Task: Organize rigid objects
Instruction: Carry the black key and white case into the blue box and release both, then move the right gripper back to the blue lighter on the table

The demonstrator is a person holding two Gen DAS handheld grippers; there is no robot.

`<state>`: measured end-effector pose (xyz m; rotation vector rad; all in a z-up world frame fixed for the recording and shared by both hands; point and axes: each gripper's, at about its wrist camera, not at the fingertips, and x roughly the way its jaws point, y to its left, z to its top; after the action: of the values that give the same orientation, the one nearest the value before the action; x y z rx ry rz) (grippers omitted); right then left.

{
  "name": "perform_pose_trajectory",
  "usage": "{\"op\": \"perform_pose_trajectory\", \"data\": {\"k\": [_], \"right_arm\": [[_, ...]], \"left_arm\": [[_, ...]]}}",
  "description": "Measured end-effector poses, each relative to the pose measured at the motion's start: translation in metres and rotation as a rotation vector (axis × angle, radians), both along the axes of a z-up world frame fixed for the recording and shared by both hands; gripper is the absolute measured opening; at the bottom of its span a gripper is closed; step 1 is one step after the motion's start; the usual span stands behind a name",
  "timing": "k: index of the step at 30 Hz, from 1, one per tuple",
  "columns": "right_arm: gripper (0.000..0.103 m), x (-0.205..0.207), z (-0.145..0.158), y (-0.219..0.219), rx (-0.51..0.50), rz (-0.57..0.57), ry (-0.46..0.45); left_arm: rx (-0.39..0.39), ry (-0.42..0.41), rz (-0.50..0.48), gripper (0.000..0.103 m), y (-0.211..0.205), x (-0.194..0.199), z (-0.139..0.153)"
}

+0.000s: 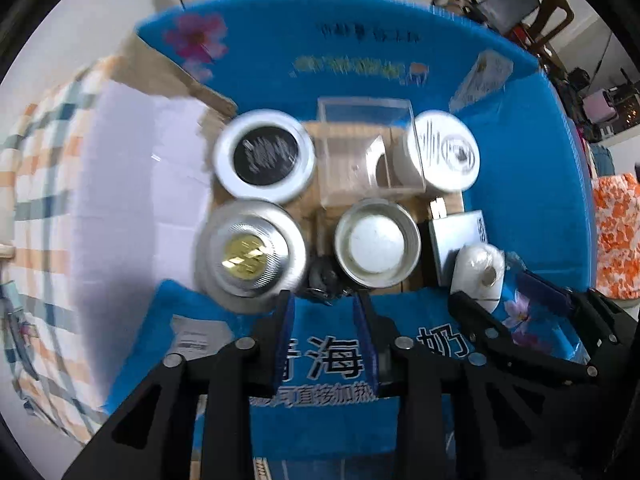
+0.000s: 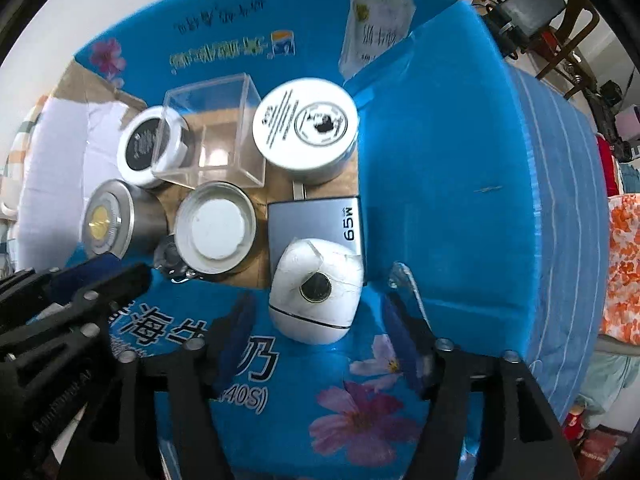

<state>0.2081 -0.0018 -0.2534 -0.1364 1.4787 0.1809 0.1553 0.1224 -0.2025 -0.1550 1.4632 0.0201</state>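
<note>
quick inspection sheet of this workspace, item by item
surface: open blue cardboard box with printed flaps, brown floor showing between items.
job's things: tin with black label, steel tin with gold centre, white-label tin, open tin with white disc, clear plastic cube box, grey 65W charger, white rounded gadget leaning on the box's near wall.
clutter: small dark object beside the open tin, too blurred to name.
grippers: left claw open, empty; right claw open, its fingers either side of the white gadget.
cables: nothing seen.
surroundings: checked cloth to the left, chair and orange-patterned fabric to the right.
</note>
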Motion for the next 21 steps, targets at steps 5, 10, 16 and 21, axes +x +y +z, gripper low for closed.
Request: {"op": "perform_pose_trajectory", "data": {"k": [5, 10, 16, 21], "right_arm": [[0.088, -0.004, 0.033, -0.013, 0.044, -0.032, -0.055], [0.093, -0.017, 0.073, -0.017, 0.071, -0.03, -0.148], [0.095, -0.027, 0.119, -0.029, 0.13, -0.048, -0.235], [0.095, -0.034, 0.148, -0.057, 0.123, -0.132, -0.281]], "left_arm": [[0.017, -0.079, 0.05, 0.082, 0.014, -0.006, 0.037], [0.05, -0.158, 0.061, 0.102, 0.02, -0.009, 0.065], [0.072, -0.24, 0.054, 0.103, 0.013, -0.011, 0.097], [0.093, -0.289, 0.036, 0.103, 0.002, -0.018, 0.12]]}}
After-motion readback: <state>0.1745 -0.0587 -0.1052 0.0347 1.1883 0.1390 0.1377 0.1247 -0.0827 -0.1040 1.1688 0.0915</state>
